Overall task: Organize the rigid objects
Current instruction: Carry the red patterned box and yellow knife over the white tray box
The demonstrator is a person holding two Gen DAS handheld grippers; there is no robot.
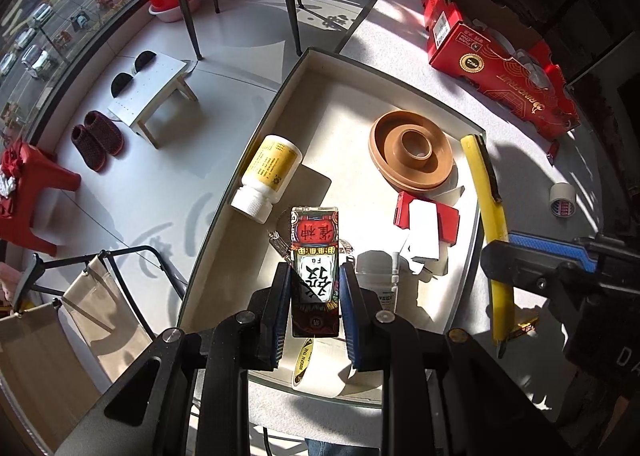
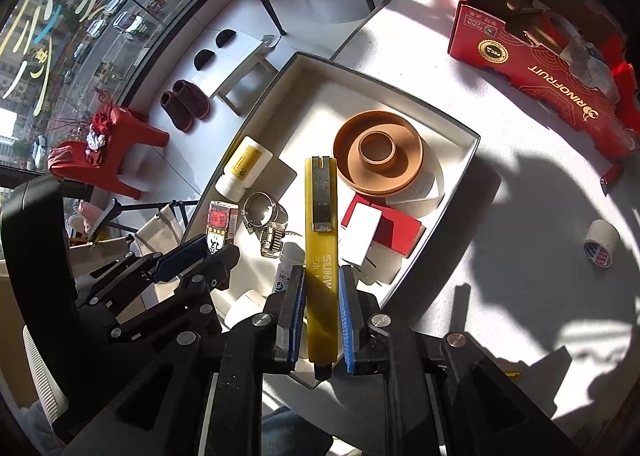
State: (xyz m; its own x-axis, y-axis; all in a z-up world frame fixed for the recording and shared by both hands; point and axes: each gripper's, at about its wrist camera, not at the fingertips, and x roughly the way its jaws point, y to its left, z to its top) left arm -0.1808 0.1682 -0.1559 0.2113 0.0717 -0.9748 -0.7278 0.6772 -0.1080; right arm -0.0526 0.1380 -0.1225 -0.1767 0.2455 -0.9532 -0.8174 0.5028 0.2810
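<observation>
A shallow white tray lies on the grey table. My left gripper is shut on a clear printed block with red and black characters, held above the tray; it also shows in the right wrist view. My right gripper is shut on a yellow utility knife, held over the tray; the knife also shows in the left wrist view. In the tray lie a white and yellow pill bottle, a brown ring dish, a red and white box, metal hose clamps and a small white bottle.
A tape roll lies at the tray's near end. A red fruit carton stands at the table's far right, and a small tape roll lies on the table at right. Left of the table, the floor holds a chair, stools and slippers.
</observation>
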